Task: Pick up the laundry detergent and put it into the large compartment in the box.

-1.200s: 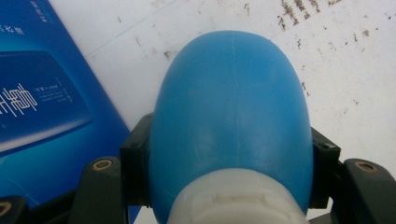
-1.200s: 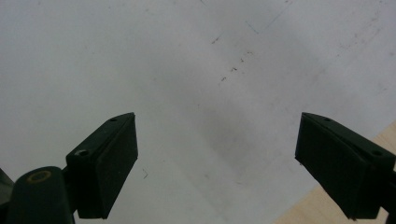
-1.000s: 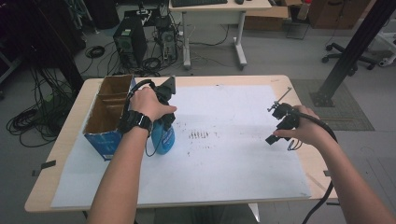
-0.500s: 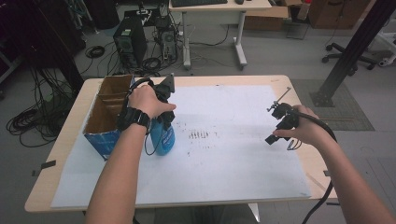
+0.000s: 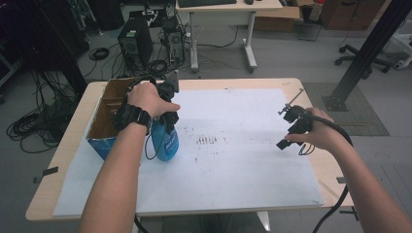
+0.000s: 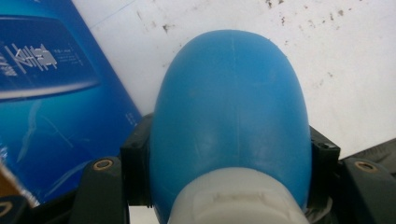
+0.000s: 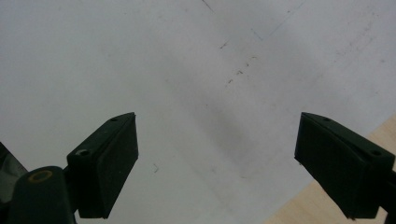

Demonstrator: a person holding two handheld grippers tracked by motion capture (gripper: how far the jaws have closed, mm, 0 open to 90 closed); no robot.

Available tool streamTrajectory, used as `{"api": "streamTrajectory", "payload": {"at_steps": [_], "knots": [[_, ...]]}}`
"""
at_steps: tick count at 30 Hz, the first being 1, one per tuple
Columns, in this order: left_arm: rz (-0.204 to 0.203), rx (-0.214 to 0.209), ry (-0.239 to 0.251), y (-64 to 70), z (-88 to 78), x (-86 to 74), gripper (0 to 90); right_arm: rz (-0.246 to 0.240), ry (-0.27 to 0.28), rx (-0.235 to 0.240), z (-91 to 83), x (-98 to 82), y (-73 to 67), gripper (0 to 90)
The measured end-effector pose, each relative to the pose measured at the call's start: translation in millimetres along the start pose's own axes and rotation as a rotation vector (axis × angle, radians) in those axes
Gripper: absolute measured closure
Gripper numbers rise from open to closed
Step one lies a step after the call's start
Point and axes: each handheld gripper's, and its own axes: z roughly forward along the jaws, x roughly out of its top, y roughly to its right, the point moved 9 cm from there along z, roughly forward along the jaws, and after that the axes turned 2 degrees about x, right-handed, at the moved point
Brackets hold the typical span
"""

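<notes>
my left tongs [image 5: 167,104] are clamped on the blue bottle [image 5: 165,141], 1 jaw on each side of its shoulder just below the white collar; the left gripper view shows both jaws tight against the blue plastic [image 6: 229,107]. compared with 1 second ago and half a second ago, the bottle sits in nearly the same place, left of centre in the high view, just beside the open box [image 5: 104,121]. my left hand [image 5: 148,99] has shifted only slightly toward the upper left of the frame. i cannot tell whether the bottle's base is touching the white sheet [image 5: 243,160] or just off it.

my right tongs [image 5: 291,127] have not moved in that time. they hang at the right of the frame over the sheet's edge, jaws spread wide, nothing between them; the right gripper view looks down on bare sheet [image 7: 196,84] and a strip of table [image 7: 303,205] at lower right.

finding: grip secured, transport hardly begun. in my judgement the bottle is at the point of being lifted or set down beside the box. the marks [image 5: 206,141] at the centre of the sheet are untouched.
</notes>
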Motion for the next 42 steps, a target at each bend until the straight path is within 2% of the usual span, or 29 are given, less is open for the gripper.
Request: {"api": "streamTrajectory", "payload": {"at_steps": [20,36,42], "knots": [[-0.007,-0.012,0.006,-5.0,-37.5,-3.2,37.4,0.007,0.005,0.010,-5.9,1.9,-4.4,13.4],[-0.007,-0.018,0.013,-4.2,-66.6,-5.3,37.4,0.004,0.011,0.006,-17.6,3.8,-6.6,13.5],[-0.004,-0.010,0.017,-5.3,-76.6,-5.1,37.4,0.006,0.013,0.009,-19.1,4.4,-7.5,13.6]]}}
